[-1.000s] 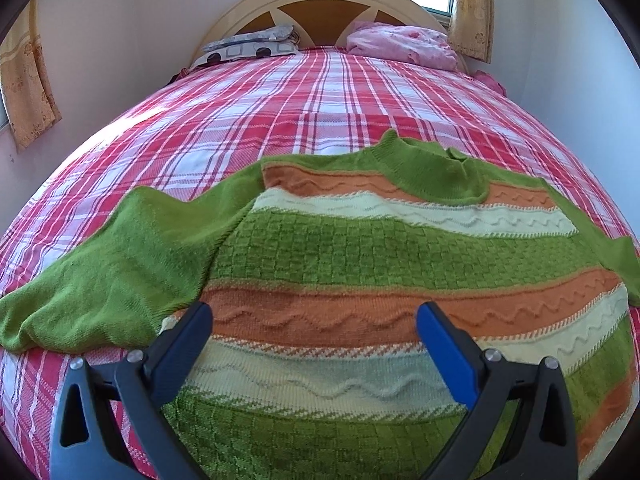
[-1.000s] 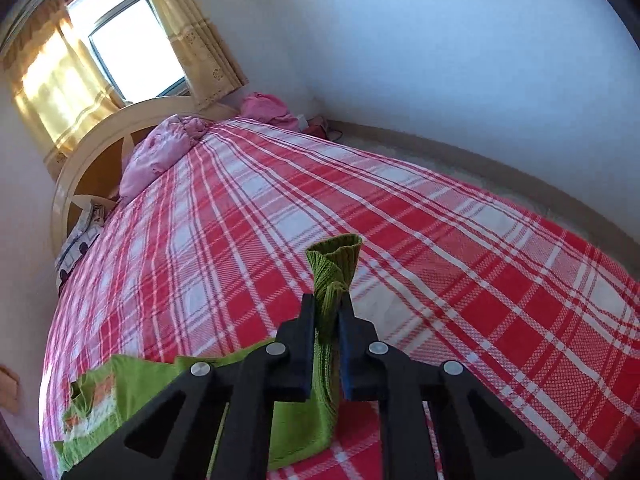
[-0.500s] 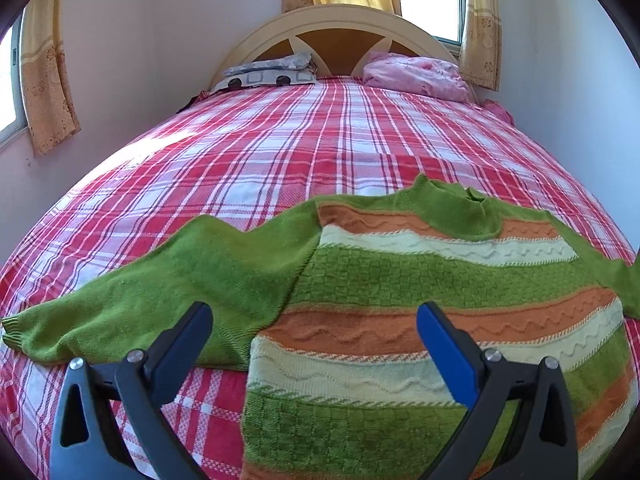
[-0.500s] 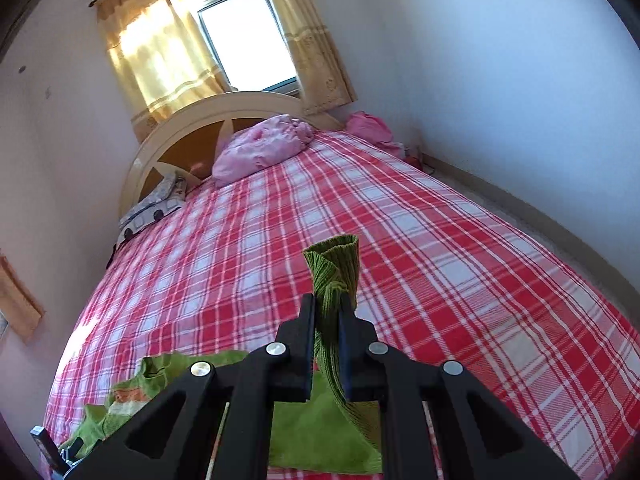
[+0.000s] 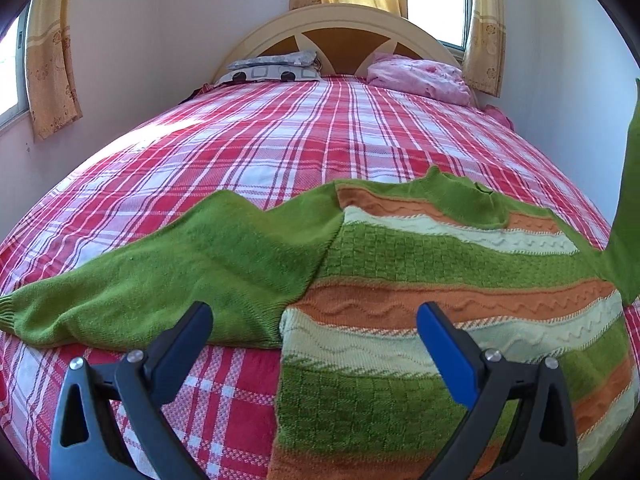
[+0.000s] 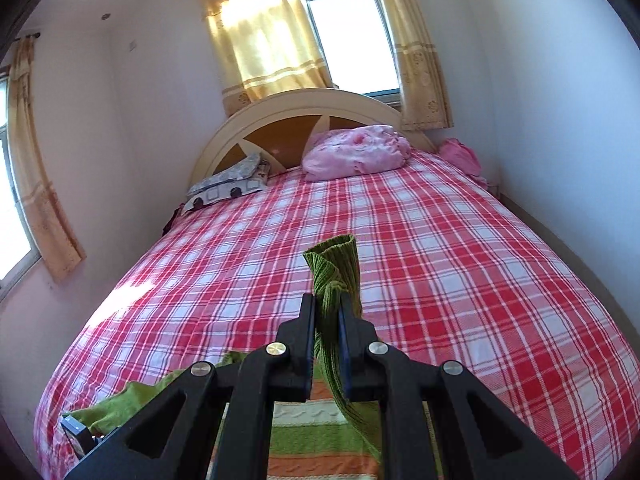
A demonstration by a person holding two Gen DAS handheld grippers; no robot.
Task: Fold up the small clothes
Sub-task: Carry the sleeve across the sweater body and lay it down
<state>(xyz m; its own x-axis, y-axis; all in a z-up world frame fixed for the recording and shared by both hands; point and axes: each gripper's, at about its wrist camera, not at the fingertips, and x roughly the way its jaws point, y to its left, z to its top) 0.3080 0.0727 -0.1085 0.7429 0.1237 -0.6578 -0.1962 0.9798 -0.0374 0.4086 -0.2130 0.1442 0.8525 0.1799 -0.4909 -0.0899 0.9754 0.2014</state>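
Observation:
A small knitted sweater with green, orange and cream stripes lies flat on the red plaid bed. Its left sleeve stretches out to the left. My left gripper hangs open just above the sweater's lower left part, holding nothing. My right gripper is shut on the ribbed cuff of the right sleeve and holds it lifted above the sweater body. In the left wrist view that raised right sleeve rises at the right edge.
A patterned pillow and a pink bundle of bedding lie at the rounded headboard. Walls stand close on both sides of the bed; curtained windows are behind the headboard.
My right gripper has lifted the sleeve cuff up and swung it leftward over the sweater body. The left gripper has drawn back a little towards the sweater's lower left, still open.

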